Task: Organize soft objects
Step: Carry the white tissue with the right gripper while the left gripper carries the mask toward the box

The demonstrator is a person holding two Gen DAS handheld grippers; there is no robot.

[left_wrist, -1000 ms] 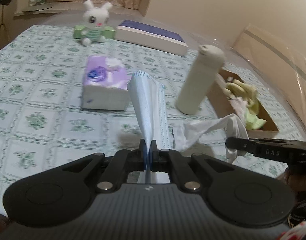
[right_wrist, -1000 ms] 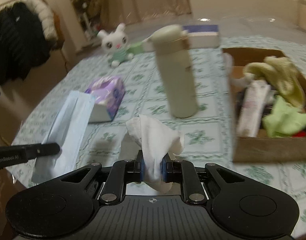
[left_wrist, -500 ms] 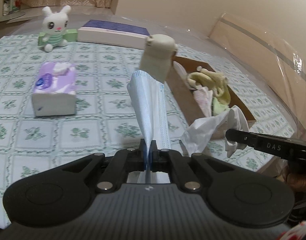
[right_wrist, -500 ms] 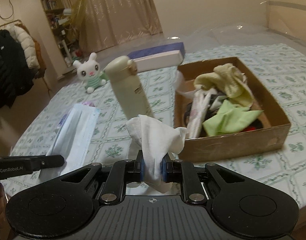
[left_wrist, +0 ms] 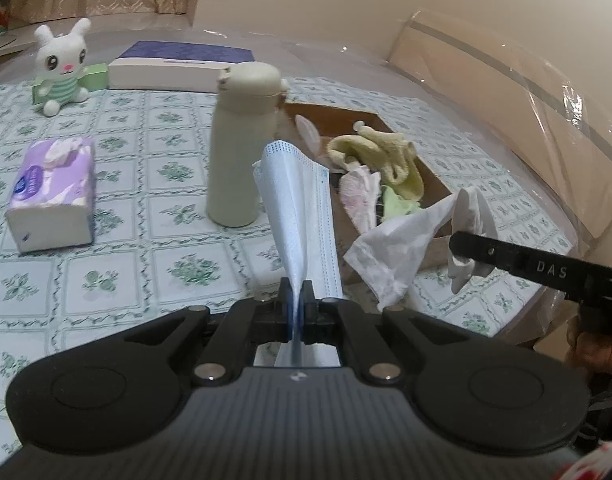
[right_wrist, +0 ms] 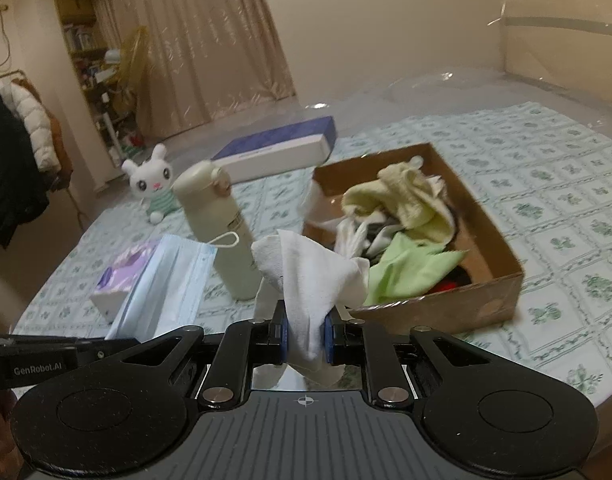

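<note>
My left gripper [left_wrist: 297,294] is shut on a light blue face mask [left_wrist: 301,204], which stands up from its fingers above the table. My right gripper [right_wrist: 304,330] is shut on a crumpled white tissue [right_wrist: 310,276]; in the left wrist view the same tissue [left_wrist: 406,240] hangs from the right gripper's finger [left_wrist: 506,258]. A brown cardboard box [right_wrist: 458,308] ahead of the right gripper holds yellow and green cloths [right_wrist: 410,204] and other soft items. The mask [right_wrist: 165,280] also shows at the left of the right wrist view.
A cream bottle [left_wrist: 239,144] stands upright just left of the box [left_wrist: 434,184]. A purple tissue pack [left_wrist: 53,194], a white plush rabbit [left_wrist: 63,66] and a flat blue-and-white box [left_wrist: 181,66] lie further left and back on the green-patterned tablecloth.
Both grippers have swung right with the mask and tissue still held; the cardboard box has come fully into view ahead and the bottle, tissue pack and rabbit have slid left.
</note>
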